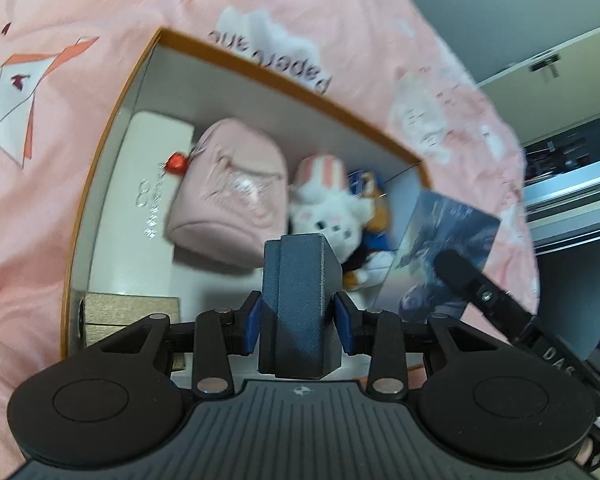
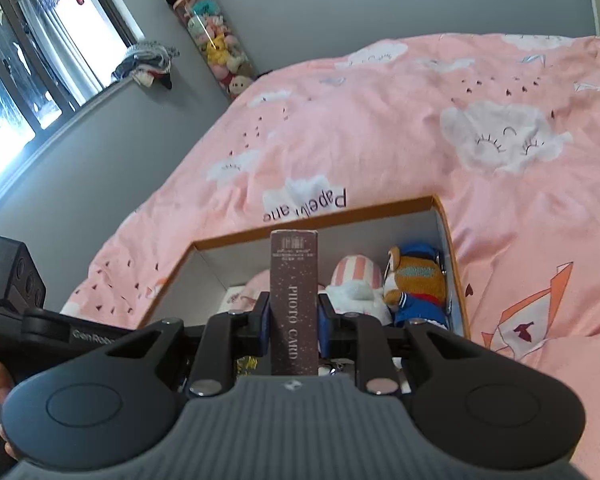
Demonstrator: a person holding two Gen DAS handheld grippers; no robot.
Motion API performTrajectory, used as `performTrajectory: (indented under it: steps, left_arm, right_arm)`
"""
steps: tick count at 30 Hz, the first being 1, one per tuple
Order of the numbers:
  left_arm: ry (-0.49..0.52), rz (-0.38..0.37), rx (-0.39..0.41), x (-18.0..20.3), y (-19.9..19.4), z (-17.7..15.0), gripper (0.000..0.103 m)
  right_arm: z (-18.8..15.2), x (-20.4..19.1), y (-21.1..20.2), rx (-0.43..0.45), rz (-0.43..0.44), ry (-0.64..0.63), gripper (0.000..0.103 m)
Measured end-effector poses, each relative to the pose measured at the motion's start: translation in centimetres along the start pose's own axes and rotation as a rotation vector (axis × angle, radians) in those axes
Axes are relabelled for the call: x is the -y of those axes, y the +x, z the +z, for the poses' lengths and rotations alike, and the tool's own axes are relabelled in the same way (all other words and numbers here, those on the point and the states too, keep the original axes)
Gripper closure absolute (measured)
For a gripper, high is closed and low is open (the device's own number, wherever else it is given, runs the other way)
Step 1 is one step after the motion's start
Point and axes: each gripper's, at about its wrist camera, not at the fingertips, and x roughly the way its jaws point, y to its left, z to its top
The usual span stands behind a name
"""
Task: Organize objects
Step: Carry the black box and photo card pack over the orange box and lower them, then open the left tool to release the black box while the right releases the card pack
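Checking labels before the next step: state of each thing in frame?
left gripper: shut on dark blue box
right gripper: shut on photo card box
orange-rimmed box: open, on the bed
pink pouch: lying inside
white plush: inside
orange plush: inside

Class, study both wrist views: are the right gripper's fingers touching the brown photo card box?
Touching. The right wrist view shows the blue fingers pressed against both sides of the photo card box, no gap showing.

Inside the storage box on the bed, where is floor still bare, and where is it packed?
Bare floor lies between the pink pouch, the gold box and the held blue box. The far end is crowded: white plush, orange plush.
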Motion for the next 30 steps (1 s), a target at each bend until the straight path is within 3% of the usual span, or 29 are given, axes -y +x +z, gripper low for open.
performTrajectory:
  steps: [6,11,17,21,26,28,30]
  left_arm:
    - [0.018,0.119,-0.076,0.2,1.9,0.0,0.060]
    - [0.067,0.185,-0.109,0.3,2.7,-0.3,0.063]
    - [0.189,0.264,-0.099,1.3,1.9,-1.0,0.057]
    - [0.252,0.274,-0.091,1.9,0.9,-1.2,0.057]
    - [0.356,0.325,-0.006,2.7,-1.1,-1.2,0.057]
    - [0.385,0.338,-0.006,3.0,-1.0,-0.9,0.060]
    - [0.385,0.338,-0.027,2.8,-0.7,-0.7,0.071]
  right_arm:
    - [-0.6,1.2,0.9,-0.047,-0.006,0.013,0.079]
    - [-0.7,2.2,1.8,-0.139,0.006,0.063,0.079]
    - [-0.7,2.7,3.2,-0.263,0.005,0.091,0.079]
    - [-0.7,2.6,4.3,-0.331,-0.003,0.089,0.079]
    - [-0.5,2.1,5.1,-0.389,-0.026,0.066,0.079]
    - [-0.4,2.0,5.4,-0.408,-0.033,0.055,0.079]
    - [-0.4,1.9,5.7,-0.426,-0.035,0.054,0.079]
